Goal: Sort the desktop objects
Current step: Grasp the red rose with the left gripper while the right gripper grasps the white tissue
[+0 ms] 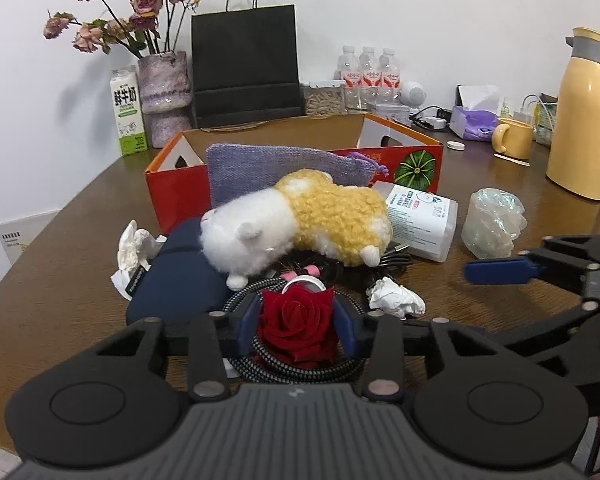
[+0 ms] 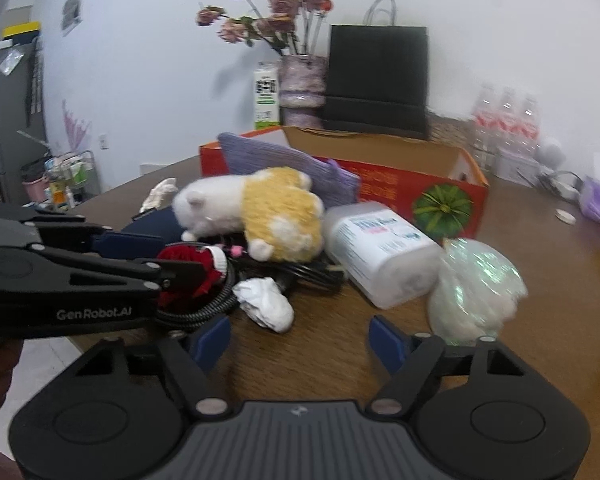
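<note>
- Left wrist view: the left gripper [image 1: 298, 322] has its blue pads against both sides of a red rose [image 1: 296, 330], gripping it above a braided cable [image 1: 236, 300], just in front of a plush toy [image 1: 296, 216] and red box [image 1: 180, 188].
- Right wrist view: the right gripper [image 2: 300, 342] is unclenched and holds nothing, over bare table [image 2: 307, 364] near a crumpled tissue [image 2: 266, 302].

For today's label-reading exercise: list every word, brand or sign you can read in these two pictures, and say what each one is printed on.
"GenRobot.AI": on the side of the left gripper, in the right wrist view.
"鲜牛奶": on the milk carton beside the vase.
Red box: a green pumpkin picture; its lettering is mostly hidden.
White wipes pack, water bottle labels: print too small to read.
</note>
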